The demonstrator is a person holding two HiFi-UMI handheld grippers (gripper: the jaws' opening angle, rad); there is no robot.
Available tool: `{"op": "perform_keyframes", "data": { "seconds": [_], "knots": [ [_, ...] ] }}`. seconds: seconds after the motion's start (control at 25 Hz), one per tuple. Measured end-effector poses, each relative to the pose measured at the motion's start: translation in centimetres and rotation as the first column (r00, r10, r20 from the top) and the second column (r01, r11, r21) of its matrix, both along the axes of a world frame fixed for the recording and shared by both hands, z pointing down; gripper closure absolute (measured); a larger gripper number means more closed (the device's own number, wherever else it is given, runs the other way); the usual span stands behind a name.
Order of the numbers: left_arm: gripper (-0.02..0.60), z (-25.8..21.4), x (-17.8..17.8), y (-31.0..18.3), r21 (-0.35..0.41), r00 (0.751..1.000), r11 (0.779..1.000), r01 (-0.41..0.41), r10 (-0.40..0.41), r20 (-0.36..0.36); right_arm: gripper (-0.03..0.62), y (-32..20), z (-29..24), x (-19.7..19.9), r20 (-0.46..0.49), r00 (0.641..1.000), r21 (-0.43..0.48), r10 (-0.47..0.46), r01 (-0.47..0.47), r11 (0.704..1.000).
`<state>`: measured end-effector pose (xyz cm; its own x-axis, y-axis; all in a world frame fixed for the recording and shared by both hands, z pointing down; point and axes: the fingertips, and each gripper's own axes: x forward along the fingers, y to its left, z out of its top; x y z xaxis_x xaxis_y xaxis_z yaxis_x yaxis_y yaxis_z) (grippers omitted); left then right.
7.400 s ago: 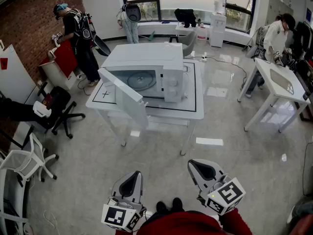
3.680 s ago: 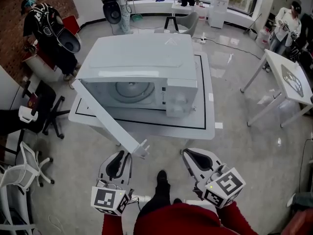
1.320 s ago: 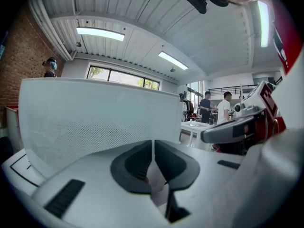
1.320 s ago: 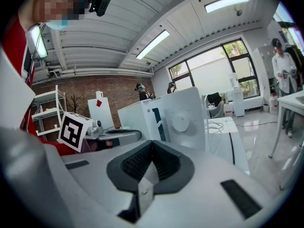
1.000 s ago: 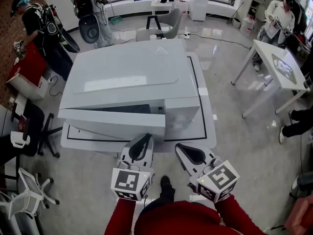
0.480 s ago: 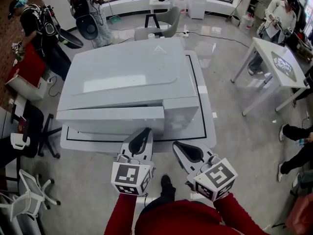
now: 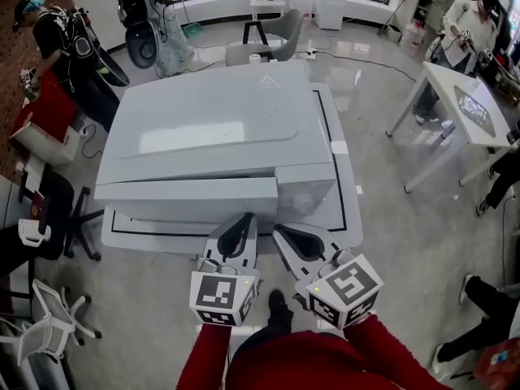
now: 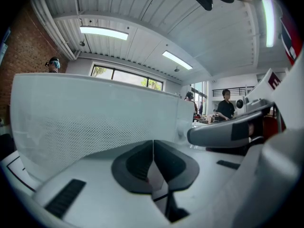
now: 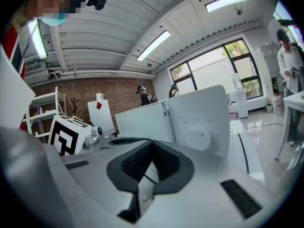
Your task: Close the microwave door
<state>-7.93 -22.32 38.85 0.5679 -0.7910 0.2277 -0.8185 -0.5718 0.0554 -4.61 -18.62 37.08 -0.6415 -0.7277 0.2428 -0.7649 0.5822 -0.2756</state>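
Note:
The large white microwave (image 7: 215,128) stands on a white table (image 7: 345,218). Its door (image 7: 187,199) lies flat against the front, level with the control panel (image 7: 305,187). My left gripper (image 7: 241,220) is shut, with its tip just at the door's lower right end; I cannot tell whether it touches. In the left gripper view the left gripper (image 8: 153,141) faces the door's dotted window (image 8: 85,125). My right gripper (image 7: 280,231) is shut and empty, just below the control panel. In the right gripper view the right gripper (image 9: 151,142) points at the panel's round knob (image 9: 199,137).
People stand at the back left (image 7: 49,31) and back right (image 7: 471,15). A second white table (image 7: 467,108) is at the right. Office chairs (image 7: 36,234) stand at the left, and a grey chair (image 7: 272,39) is behind the microwave.
The door has swung from wide open to flat against the front as I came up to the microwave. In the last second my right gripper has moved left, closer to the left one.

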Motion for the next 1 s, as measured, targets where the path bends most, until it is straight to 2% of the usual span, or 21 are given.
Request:
{"op": "perform_keyframes", "data": {
  "seconds": [0.12,0.28,0.68,1.0],
  "knots": [
    [0.563,-0.1,0.3,0.1,-0.005,1.0,1.0,-0.005,0.005,-0.007,0.582,-0.7,0.1,-0.4,-0.024,1.0,0.004,0.007,-0.007,1.0],
    [0.565,-0.2,0.2,0.1,-0.009,1.0,1.0,-0.004,0.004,-0.01,0.582,-2.3,-0.6,-0.4,-0.027,0.997,0.043,0.072,-0.07,0.997],
    [0.569,-0.1,0.3,0.0,-0.014,1.0,1.0,0.007,-0.007,-0.015,0.582,-3.1,0.0,0.2,-0.073,0.982,0.028,0.174,-0.173,0.985],
    [0.569,-0.2,0.4,-0.4,-0.021,1.0,1.0,0.02,-0.02,-0.024,0.582,-3.7,-0.1,0.3,-0.079,0.977,0.014,0.2,-0.2,0.98]
  ]
}}
